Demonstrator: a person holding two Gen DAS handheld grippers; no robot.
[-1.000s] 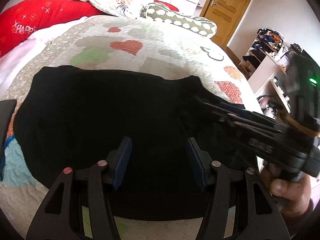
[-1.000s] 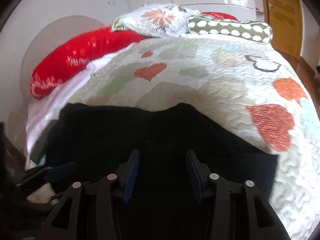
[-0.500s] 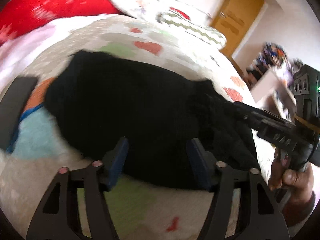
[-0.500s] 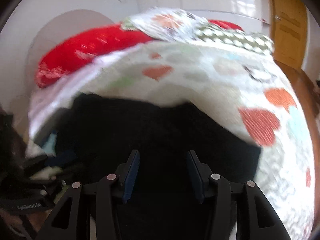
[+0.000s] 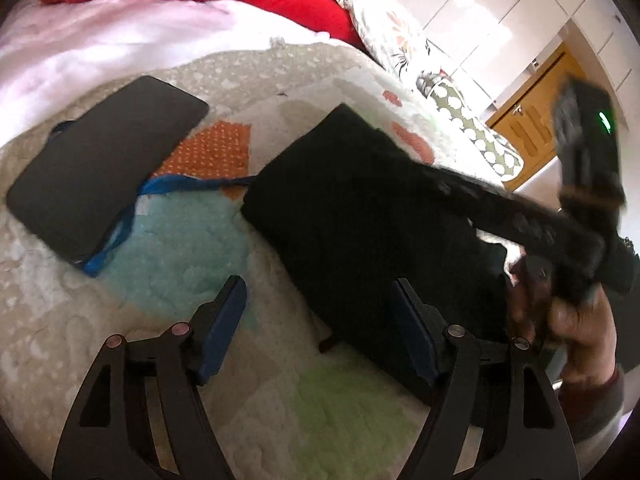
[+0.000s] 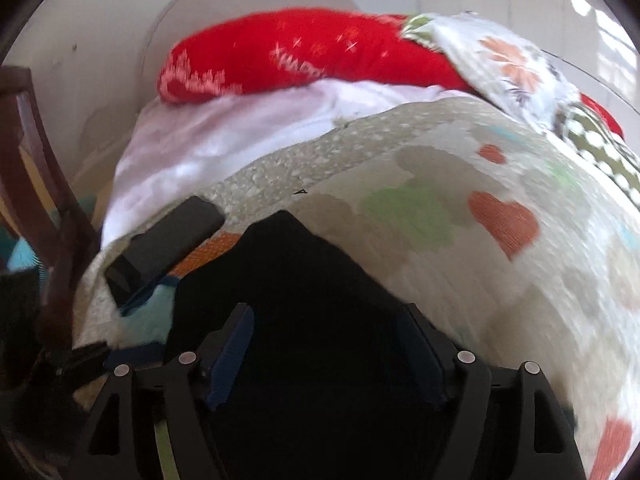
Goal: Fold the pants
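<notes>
The black pants (image 5: pixel 360 216) lay folded, soft and limp, on the bed (image 5: pixel 192 248); a hem corner looked best to pinch. Left hand-held gripper (image 5: pixel 316 320) and right hand-held gripper (image 6: pixel 328 356) were opening, gripping nothing.

A quilted bedspread (image 5: pixel 168 264) patterned with coloured hearts covered the bed. A dark flat phone (image 5: pixel 100 160) lay on it beside a blue strap (image 5: pixel 160 186). A red pillow (image 6: pixel 304 56), a floral pillow (image 6: pixel 508 68) and a wooden door (image 5: pixel 532 108) stood beyond.

Phone (image 5: pixel 104 168) just beside pants (image 5: pixel 360 216)
</notes>
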